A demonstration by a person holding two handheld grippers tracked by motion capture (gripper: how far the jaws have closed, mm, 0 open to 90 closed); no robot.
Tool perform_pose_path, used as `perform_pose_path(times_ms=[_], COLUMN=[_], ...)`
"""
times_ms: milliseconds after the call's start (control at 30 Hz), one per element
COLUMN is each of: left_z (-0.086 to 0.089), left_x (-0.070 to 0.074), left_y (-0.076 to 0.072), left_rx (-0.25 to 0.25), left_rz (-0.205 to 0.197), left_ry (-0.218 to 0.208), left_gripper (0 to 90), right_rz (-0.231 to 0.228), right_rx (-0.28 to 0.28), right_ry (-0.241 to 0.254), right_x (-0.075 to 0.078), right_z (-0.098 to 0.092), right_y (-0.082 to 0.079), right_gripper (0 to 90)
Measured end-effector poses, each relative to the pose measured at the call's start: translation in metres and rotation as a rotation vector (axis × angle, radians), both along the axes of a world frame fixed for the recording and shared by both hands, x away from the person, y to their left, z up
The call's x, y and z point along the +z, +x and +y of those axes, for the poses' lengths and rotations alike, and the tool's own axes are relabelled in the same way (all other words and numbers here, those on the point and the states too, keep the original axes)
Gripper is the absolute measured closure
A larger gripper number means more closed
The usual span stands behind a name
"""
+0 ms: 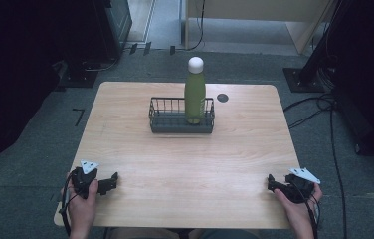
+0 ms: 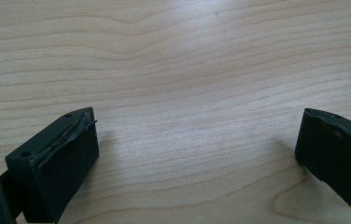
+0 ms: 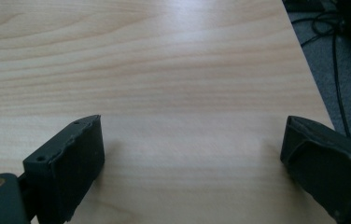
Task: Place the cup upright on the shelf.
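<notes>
Bare table (image 2: 187, 93) between and ahead of both sets of parted jaws. Only obstruction well beyond them: wire basket (image 1: 181, 122) holding upright bottle (image 1: 194, 92).

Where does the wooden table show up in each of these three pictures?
High view: the table fills the middle and carries a wire basket with a green bottle standing in it.
Left gripper view: the table lies beyond the open left gripper.
Right gripper view: the table lies beyond the open right gripper, with its edge at upper right.
Shared landmark: the pale wood grain.
</notes>
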State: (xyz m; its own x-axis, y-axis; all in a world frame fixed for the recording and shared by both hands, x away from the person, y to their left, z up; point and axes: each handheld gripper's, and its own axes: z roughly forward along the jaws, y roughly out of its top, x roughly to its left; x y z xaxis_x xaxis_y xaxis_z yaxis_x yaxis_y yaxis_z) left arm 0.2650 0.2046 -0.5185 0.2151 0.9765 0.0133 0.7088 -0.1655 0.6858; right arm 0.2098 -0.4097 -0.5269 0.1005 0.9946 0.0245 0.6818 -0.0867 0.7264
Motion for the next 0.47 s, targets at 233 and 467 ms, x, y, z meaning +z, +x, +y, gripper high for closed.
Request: perform_pose_path(times_ms=[233, 467], left_z=[0.0, 0.0], left_x=[-0.0001, 0.0], left_y=[0.0, -0.0001], left_rx=[0.001, 0.001], left_rz=[-0.001, 0.0], left_ry=[-0.001, 0.0], left_gripper=[0.0, 0.0], right_rz=[-0.005, -0.005], right_rx=[-0.018, -0.015], right_ry=[0.0, 0.002], right_x=[-0.0001, -0.0002], right_z=[-0.003, -0.0026], right_y=[-0.0108, -0.0099], right_gripper=[8.1, 8.1])
